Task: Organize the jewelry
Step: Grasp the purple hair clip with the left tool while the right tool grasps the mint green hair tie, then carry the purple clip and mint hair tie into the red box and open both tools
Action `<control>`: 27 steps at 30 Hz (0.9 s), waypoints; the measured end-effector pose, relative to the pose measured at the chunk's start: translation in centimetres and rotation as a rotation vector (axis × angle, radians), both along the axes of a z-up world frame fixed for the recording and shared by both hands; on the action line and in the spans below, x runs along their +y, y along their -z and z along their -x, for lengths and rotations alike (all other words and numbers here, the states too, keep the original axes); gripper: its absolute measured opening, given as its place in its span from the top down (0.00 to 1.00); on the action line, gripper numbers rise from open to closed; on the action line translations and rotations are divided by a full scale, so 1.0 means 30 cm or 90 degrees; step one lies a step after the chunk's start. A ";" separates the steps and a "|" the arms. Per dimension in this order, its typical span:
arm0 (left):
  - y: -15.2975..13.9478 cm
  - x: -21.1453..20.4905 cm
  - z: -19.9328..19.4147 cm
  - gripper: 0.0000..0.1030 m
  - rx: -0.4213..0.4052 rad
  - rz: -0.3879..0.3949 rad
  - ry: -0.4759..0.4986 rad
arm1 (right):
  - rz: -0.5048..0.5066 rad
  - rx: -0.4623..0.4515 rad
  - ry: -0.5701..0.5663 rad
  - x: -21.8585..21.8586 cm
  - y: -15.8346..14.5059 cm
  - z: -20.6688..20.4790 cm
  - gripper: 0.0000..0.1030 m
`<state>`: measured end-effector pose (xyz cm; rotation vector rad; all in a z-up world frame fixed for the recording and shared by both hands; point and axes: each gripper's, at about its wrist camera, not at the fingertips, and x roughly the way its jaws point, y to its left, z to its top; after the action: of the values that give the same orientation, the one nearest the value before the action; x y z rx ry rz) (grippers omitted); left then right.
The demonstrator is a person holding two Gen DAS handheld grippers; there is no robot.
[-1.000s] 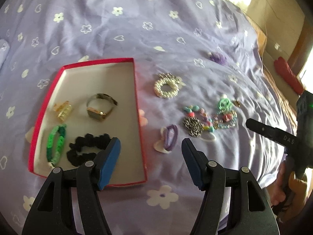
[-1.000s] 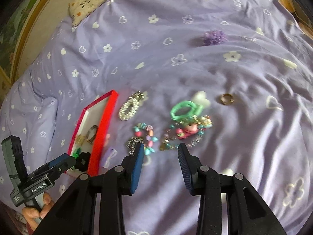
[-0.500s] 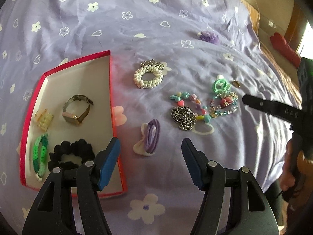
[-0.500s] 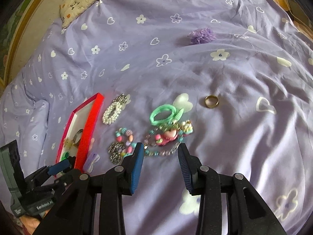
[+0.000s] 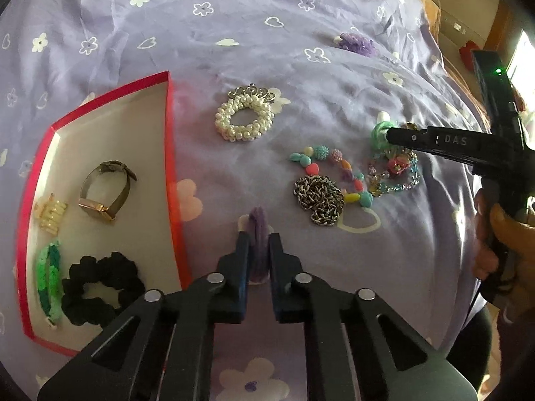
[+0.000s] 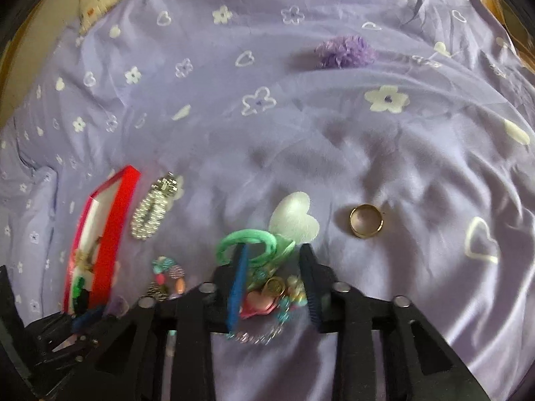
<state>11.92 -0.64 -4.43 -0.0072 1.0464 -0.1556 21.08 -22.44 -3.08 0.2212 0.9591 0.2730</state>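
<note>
The purple hair tie (image 5: 259, 234) sits low in the middle of the left wrist view, on the purple bedsheet (image 5: 234, 50). The left gripper (image 5: 259, 244) has squeezed shut on it, with a blue pad on each side of the tie.

Just to the left of it is the red box (image 5: 172, 167) with a white inside. In the box lie a watch (image 5: 105, 190), a yellow hair clip (image 5: 51, 217), a green bracelet (image 5: 50, 277) and a black scrunchie (image 5: 100, 287).

Above the gripper, in the middle of the frame, lies a pearl scrunchie (image 5: 244, 120). To the right are a silver chain (image 5: 319, 198) and a bead bracelet (image 5: 334, 173), touching each other. A fluffy purple scrunchie (image 5: 356, 43) lies far up at the upper right.

At the right edge a hand (image 5: 501, 240) holds the right gripper (image 5: 388, 135). Its tip is at the green hair tie (image 5: 378, 132).

In the right wrist view, the right gripper (image 6: 274, 260) is at the bottom middle and its jaws are closing. The green hair tie (image 6: 247, 240) and a charm bracelet (image 6: 267, 297) with a pink piece lie between the jaws. I cannot tell if the pads press on them yet, as this view is blurry. A gold ring (image 6: 366, 220) lies alone to the right.
</note>
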 end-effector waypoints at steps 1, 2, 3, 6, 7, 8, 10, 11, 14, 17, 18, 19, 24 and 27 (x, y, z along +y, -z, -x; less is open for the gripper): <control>-0.002 0.004 0.002 0.94 -0.003 0.004 0.000 | -0.004 -0.006 0.003 -0.003 -0.004 0.006 0.88; -0.006 0.011 0.003 0.94 -0.005 0.016 -0.001 | -0.003 -0.012 0.003 -0.005 -0.011 0.013 0.92; -0.012 0.020 0.005 0.95 -0.008 0.031 -0.004 | -0.005 -0.020 0.002 -0.007 -0.021 0.023 0.95; -0.033 0.040 0.009 0.95 -0.015 0.058 -0.015 | -0.016 -0.037 0.001 -0.013 -0.052 0.051 0.95; -0.042 0.044 0.011 0.95 -0.018 0.063 -0.016 | -0.019 -0.044 -0.001 -0.015 -0.065 0.065 0.95; -0.055 0.051 0.018 0.95 -0.024 0.070 -0.019 | -0.024 -0.047 -0.003 -0.013 -0.074 0.074 0.95; -0.074 0.060 0.028 0.95 -0.031 0.078 -0.023 | -0.034 -0.055 -0.008 -0.011 -0.095 0.099 0.95; -0.084 0.065 0.036 0.95 -0.036 0.082 -0.025 | -0.040 -0.058 -0.011 -0.006 -0.105 0.108 0.95; -0.106 0.083 0.057 0.95 -0.044 0.091 -0.033 | -0.058 -0.062 -0.028 0.022 -0.126 0.140 0.95; -0.124 0.109 0.083 0.95 -0.051 0.098 -0.044 | -0.066 -0.065 -0.049 0.069 -0.137 0.173 0.95; -0.129 0.123 0.091 0.95 -0.054 0.100 -0.051 | -0.070 -0.065 -0.057 0.084 -0.140 0.183 0.95; -0.133 0.134 0.100 0.95 -0.056 0.102 -0.056 | -0.076 -0.065 -0.065 0.102 -0.142 0.192 0.95; -0.145 0.200 0.145 0.95 -0.061 0.110 -0.084 | -0.105 -0.060 -0.090 0.166 -0.144 0.216 0.95; -0.153 0.238 0.170 0.95 -0.067 0.115 -0.101 | -0.112 -0.060 -0.108 0.203 -0.149 0.228 0.95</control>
<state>6.81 6.51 0.15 -0.2423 0.9201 -0.1050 14.23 -16.34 1.40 0.2856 0.8624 0.5202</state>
